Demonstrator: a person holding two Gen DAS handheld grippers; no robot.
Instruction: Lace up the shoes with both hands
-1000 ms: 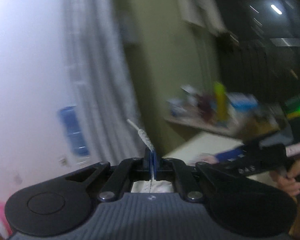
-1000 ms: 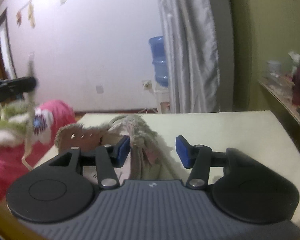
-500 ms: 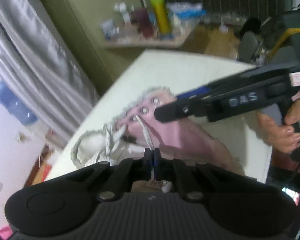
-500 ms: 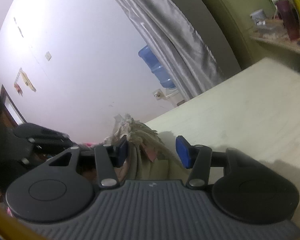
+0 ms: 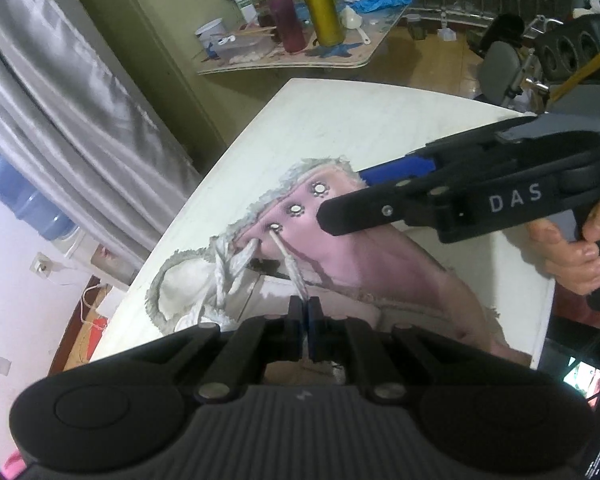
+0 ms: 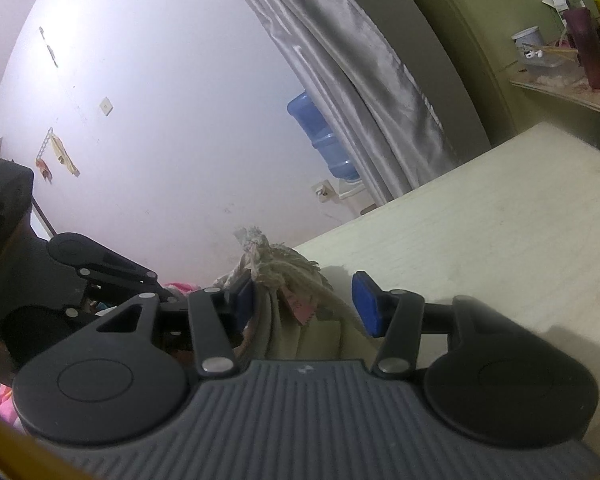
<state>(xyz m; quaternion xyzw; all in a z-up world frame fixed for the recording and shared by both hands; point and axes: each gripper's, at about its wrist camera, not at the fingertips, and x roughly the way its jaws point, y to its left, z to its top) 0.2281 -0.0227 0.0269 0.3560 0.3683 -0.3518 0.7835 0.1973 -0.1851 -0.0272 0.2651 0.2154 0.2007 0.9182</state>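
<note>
Pink suede is filling the middle of the left wrist view: the shoe (image 5: 352,248) is lying on its side on the pale table (image 5: 340,120), its heel end sliding out of sight behind the left gripper's (image 5: 302,312) body, while its pale toe cap is showing at lower left above that body. The shoe's long axis is running from the toe at lower left towards the lower right, and the eyelet row is climbing away from the camera towards the fraying collar. The left gripper's fingers are pressing together on the white lace (image 5: 287,258), pinching it just behind its stiff tip; the lace is stretching up and to the left from the pads, and its tip is meeting the lowest of the three metal eyelets (image 5: 275,227), though whether it is actually entering the hole is hard to make out. The right gripper (image 5: 340,204) is reaching in from the right, and its dark finger is covering part of the shoe's side. In the right wrist view the right gripper's blue pads (image 6: 365,307) are standing wide apart with the frayed shoe collar (image 6: 276,272) sitting between them, nearer the left pad, most of the shoe hiding below the gripper body. A hand (image 5: 572,252) is gripping the right handle at the frame edge.
</note>
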